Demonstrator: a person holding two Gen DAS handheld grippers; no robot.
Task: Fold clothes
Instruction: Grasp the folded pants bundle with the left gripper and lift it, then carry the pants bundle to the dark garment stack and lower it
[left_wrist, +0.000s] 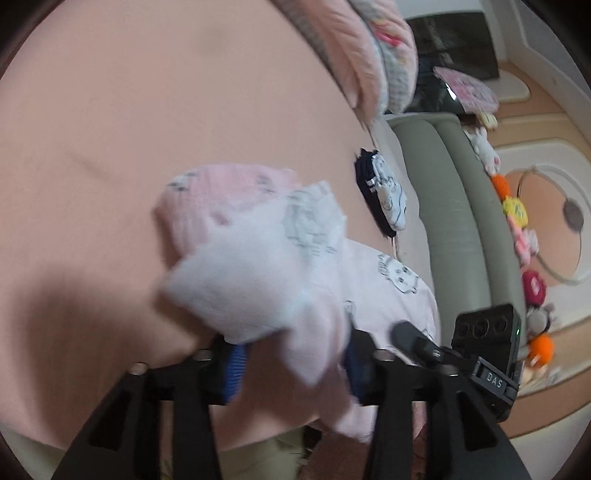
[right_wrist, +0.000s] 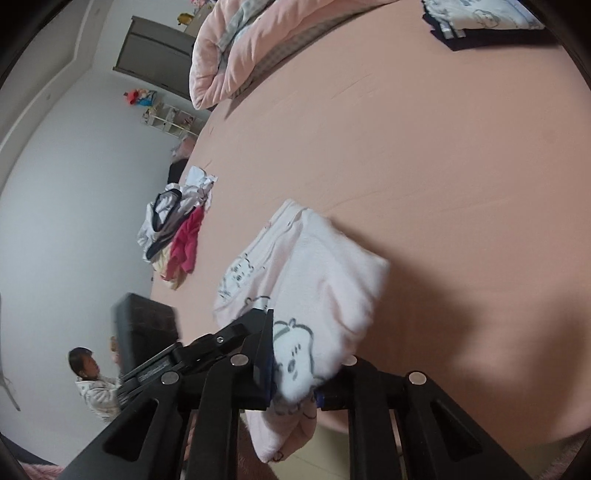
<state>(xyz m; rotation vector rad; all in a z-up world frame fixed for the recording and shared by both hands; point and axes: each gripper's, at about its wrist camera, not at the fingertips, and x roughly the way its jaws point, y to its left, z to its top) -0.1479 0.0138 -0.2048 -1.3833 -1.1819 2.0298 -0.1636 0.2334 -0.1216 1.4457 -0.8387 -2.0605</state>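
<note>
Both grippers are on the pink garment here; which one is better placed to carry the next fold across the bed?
Probably the left gripper: the pink garment bunches up ahead of it, with open bed sheet beyond. The right gripper pinches a printed edge near the bed's edge, suited to anchoring.

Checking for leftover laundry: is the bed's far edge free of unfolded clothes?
No, a loose pile of clothes lies at the edge of the pink bed.

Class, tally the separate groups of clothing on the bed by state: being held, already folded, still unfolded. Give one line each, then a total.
Held in both claws: 1, the pale pink cartoon-print garment
Folded: 1 stack, navy and white printed clothes
Unfolded: 1 heap, white, navy and magenta clothes
Total: 3
</note>
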